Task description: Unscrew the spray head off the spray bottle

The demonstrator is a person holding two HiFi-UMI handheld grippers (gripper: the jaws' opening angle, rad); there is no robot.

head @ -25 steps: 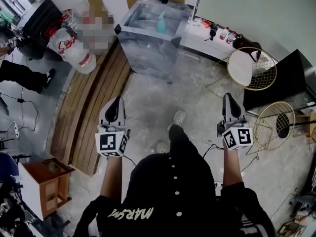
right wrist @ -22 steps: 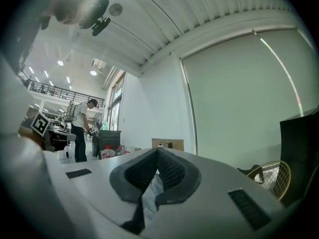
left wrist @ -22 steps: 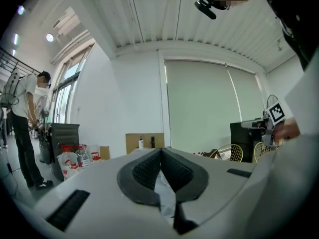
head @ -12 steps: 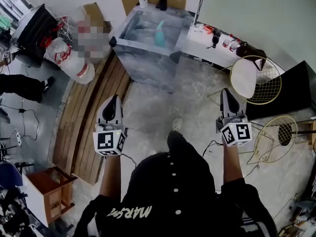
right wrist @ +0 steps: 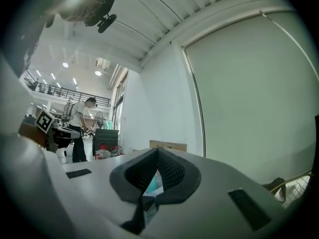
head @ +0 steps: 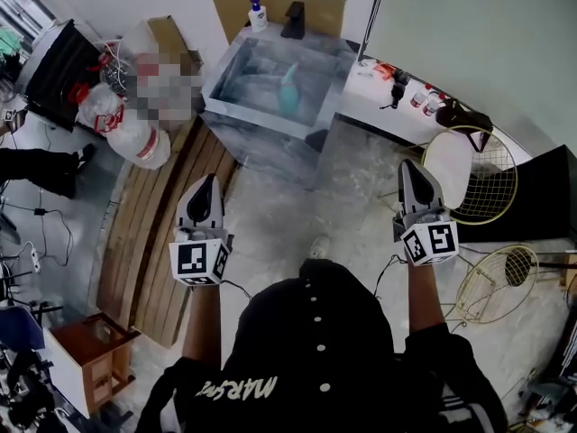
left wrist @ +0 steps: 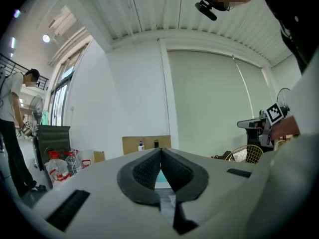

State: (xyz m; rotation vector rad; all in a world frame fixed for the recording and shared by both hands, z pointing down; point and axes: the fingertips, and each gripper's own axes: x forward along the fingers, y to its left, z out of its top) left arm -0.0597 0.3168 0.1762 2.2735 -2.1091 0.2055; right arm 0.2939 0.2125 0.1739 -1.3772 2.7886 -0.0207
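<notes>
A teal spray bottle (head: 288,87) lies on a glossy grey table (head: 236,106) ahead of me, in the upper middle of the head view. My left gripper (head: 205,186) and my right gripper (head: 410,170) are held out over the floor, well short of the table, both shut with nothing between the jaws. In the left gripper view the dark pads (left wrist: 148,169) meet at the tips, and a sliver of the teal bottle (left wrist: 160,181) shows below them. In the right gripper view the pads (right wrist: 169,171) also touch, with a bit of the teal bottle (right wrist: 151,184) behind them.
A cardboard panel (head: 275,7) with a small white pump bottle (head: 258,13) stands behind the table. A white counter (head: 397,106) with small items lies to its right. Wire chairs (head: 469,174) stand at right, a wooden slat platform (head: 149,224) at left, bags and water jugs (head: 126,115) beyond.
The view has moved forward: the table and the teal bottle sit closer and lower in the frame. Both grippers stay shut in the same spacing.
</notes>
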